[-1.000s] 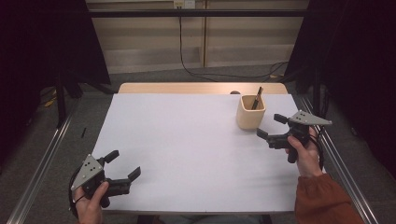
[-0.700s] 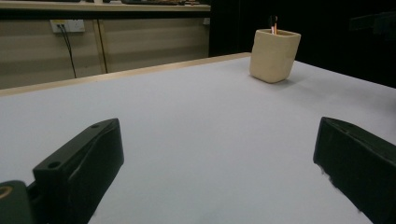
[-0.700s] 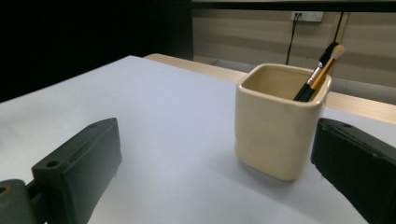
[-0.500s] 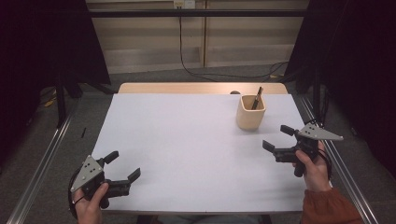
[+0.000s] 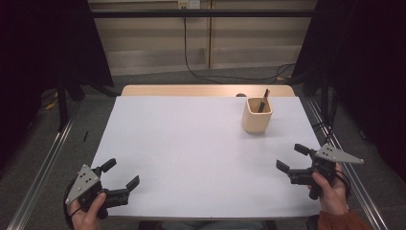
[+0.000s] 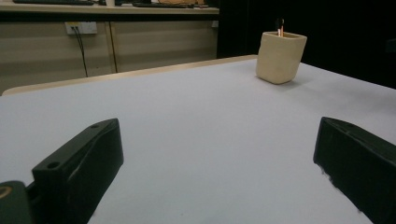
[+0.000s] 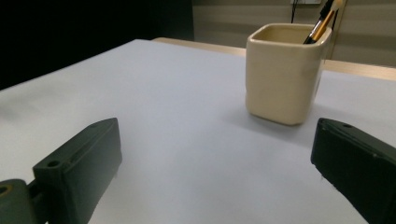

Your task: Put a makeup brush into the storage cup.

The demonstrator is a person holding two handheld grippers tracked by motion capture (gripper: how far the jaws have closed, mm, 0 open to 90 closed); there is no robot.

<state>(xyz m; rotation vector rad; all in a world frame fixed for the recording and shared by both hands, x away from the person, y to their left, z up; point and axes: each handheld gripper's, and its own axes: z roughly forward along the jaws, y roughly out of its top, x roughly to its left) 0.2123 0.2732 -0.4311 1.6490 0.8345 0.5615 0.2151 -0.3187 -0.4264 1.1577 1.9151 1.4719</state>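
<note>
A cream square cup (image 5: pixel 257 115) (image 6: pixel 280 57) (image 7: pixel 284 73) stands on the white table (image 5: pixel 191 143) toward the back right, with a dark brush (image 5: pixel 263 101) (image 7: pixel 320 23) leaning in it. My left gripper (image 5: pixel 120 173) rests at the front left corner, open, nothing between its jaws. My right gripper (image 5: pixel 292 158) is held at the front right edge, open and empty, well in front of the cup.
A wooden strip (image 5: pixel 182 90) runs along the table's far edge. Metal rails (image 5: pixel 43 167) flank both sides of the table. Cables (image 5: pixel 201 72) lie on the floor behind, below a wall socket (image 6: pixel 80 28).
My right gripper has drawn back from beside the cup toward the front right edge of the table. The left gripper has stayed where it was.
</note>
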